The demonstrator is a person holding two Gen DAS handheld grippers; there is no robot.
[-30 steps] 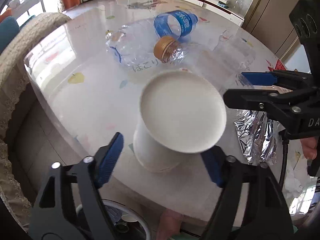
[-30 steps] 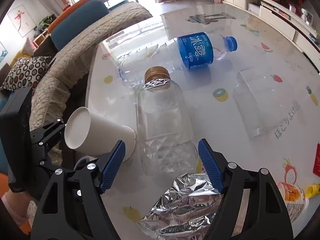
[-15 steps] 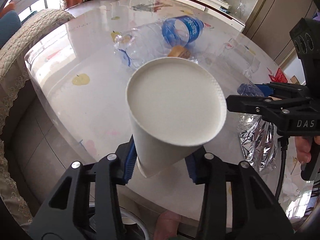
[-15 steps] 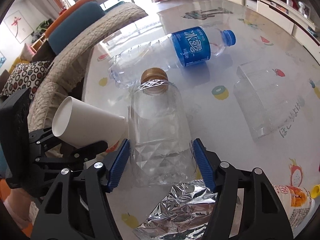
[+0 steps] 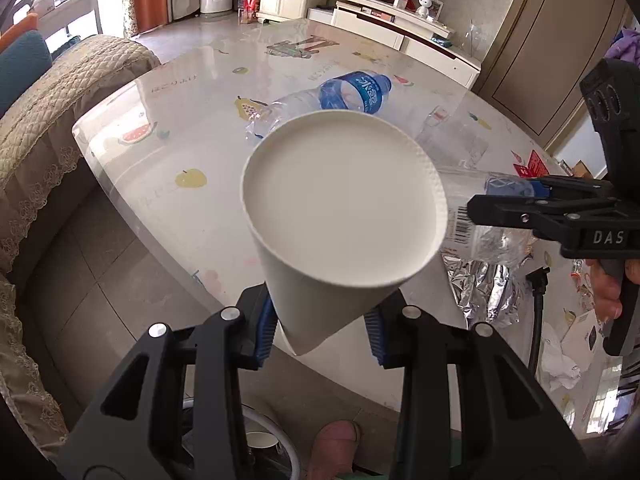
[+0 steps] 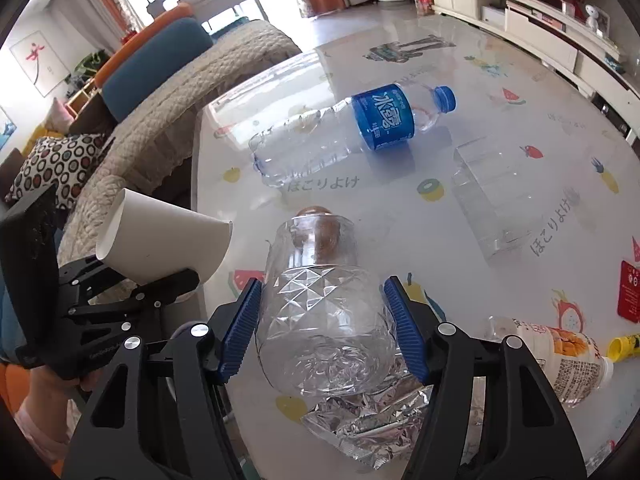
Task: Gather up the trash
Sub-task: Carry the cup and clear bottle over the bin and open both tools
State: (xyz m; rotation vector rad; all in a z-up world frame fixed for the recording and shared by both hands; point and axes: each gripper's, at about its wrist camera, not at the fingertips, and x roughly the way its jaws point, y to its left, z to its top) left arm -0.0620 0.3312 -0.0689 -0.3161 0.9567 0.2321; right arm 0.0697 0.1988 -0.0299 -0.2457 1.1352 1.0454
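Observation:
A white paper cup (image 5: 344, 208) is pinched at its narrow base by my left gripper (image 5: 320, 330), mouth facing the camera, lifted off the table; the jaws are still closing on it. From the right wrist view the cup (image 6: 160, 236) hangs tilted at the left, above the table edge. My right gripper (image 6: 324, 326) is shut on a clear faceted plastic bottle (image 6: 324, 312) with a gold cap, held above the table with both blue pads pressing its sides. The left wrist view shows that bottle (image 5: 492, 236) at the right, between the right gripper's fingers.
On the glossy table (image 6: 500, 80) lie a blue-labelled water bottle (image 6: 360, 136), a clear plastic box (image 6: 496, 200), crumpled foil (image 6: 368, 420), an orange-labelled drink bottle (image 6: 560, 356) and crumpled paper (image 5: 560, 364). A padded chair (image 5: 52, 120) stands at the table's left.
Both grippers closed, the left on the paper cup and the right on the clear bottle, then lifted them off the table. The cup's base is now squeezed narrower.

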